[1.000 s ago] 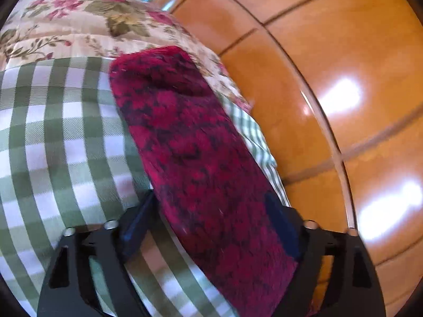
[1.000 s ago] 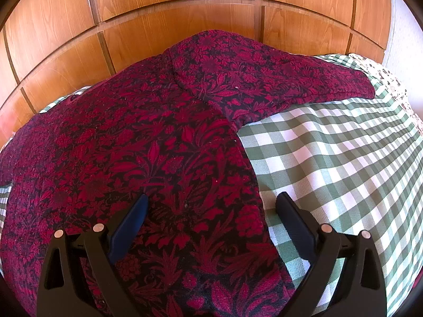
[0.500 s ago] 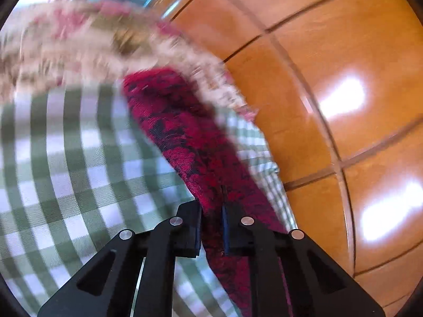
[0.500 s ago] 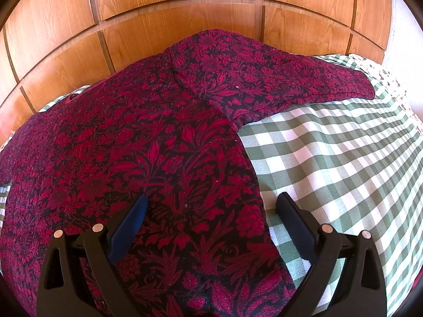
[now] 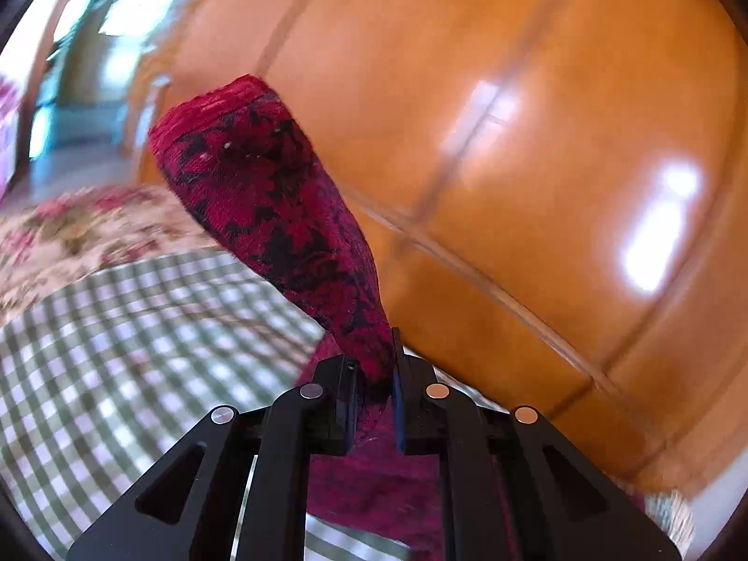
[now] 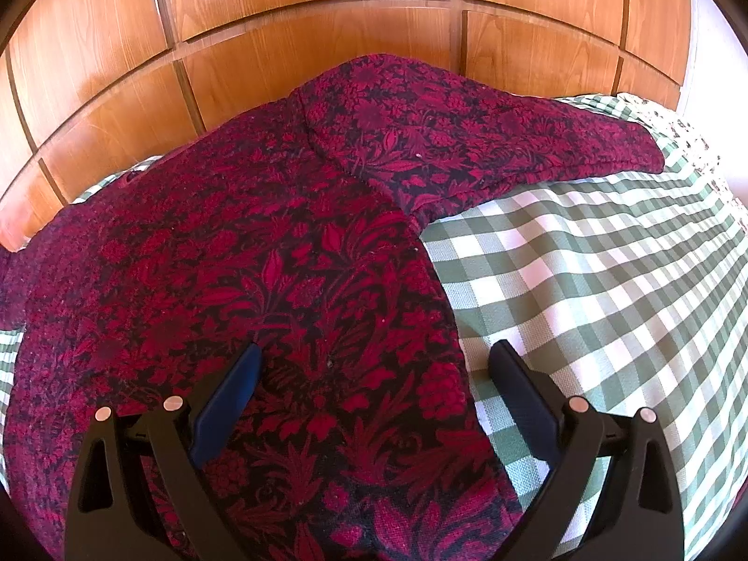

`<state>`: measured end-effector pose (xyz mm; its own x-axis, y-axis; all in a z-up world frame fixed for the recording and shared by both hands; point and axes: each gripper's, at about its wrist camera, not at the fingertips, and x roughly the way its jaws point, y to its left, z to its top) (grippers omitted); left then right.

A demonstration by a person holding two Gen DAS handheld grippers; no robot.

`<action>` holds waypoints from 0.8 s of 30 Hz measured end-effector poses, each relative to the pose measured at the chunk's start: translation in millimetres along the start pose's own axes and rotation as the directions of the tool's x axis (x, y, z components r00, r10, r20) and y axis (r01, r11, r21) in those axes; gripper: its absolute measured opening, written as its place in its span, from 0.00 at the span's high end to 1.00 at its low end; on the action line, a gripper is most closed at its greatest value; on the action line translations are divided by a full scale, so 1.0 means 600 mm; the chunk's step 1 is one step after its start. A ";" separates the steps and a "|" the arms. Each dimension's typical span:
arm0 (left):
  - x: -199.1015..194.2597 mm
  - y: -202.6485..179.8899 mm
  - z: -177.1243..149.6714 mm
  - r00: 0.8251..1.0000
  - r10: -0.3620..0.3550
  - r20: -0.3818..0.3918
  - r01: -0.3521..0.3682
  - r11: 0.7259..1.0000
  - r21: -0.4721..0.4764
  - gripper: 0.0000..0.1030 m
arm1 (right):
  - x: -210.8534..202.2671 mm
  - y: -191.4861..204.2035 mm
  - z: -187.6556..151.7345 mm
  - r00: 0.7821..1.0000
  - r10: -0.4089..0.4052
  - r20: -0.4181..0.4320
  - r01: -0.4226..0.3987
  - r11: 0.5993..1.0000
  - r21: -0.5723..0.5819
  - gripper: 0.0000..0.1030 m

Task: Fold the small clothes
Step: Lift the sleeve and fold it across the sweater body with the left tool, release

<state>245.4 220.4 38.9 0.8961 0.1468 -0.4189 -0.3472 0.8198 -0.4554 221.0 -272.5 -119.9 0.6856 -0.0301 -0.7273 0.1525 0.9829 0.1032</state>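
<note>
Glossy orange wood panelling (image 6: 327,46) backs the whole scene, and below it a green-and-white checked cloth (image 6: 584,290) covers the surface, with a flowered cream cover (image 5: 70,229) showing at its far edge.

On the left side, the left gripper (image 5: 374,385) has its jaws drawn together on a sleeve (image 5: 276,215) of the dark red garment. The pinched cloth sits right between the two fingers, and the sleeve rises from them up and to the left, held clear of the checked cloth, its open cuff end hanging free in front of the panelling. More of the red fabric lies below and behind the fingers. That view is blurred, so finer detail of the weave is hard to make out.

Further right, the red sweater (image 6: 233,280), patterned with black flowers and leaves, lies spread flat across the checked cloth, its top edge against the panelling. Its other sleeve (image 6: 491,140) stretches out to the right, lying flat on the checks with its end near the flowered cover.

The right gripper (image 6: 374,364) hangs over the sweater's lower body with its jaws wide apart, gripping nothing. Its left finger (image 6: 224,402) is over the red fabric; its right finger (image 6: 519,392) is over the checked cloth just beside the sweater's side edge, so that edge runs between the two.
</note>
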 end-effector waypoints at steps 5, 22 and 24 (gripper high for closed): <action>-0.007 -0.112 -0.060 0.996 -0.080 -0.028 0.084 0.971 0.222 0.90 | -0.001 -0.001 0.000 1.000 0.006 0.002 -0.006 1.000 0.004 0.06; 0.069 -0.338 -0.305 0.966 -0.080 -0.245 0.192 0.858 0.477 0.90 | -0.006 -0.013 -0.003 1.000 0.022 0.004 -0.022 1.000 0.009 0.05; 0.088 -0.356 -0.335 0.958 -0.061 -0.281 0.202 0.839 0.505 0.82 | -0.006 -0.013 -0.003 1.000 0.025 0.004 -0.025 1.000 0.011 0.05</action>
<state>311.4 -58.2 -44.1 0.8019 -0.0652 -0.5939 0.0291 0.9971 -0.0701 216.0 -279.5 -119.1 0.6920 -0.0067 -0.7218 0.1434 0.9813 0.1284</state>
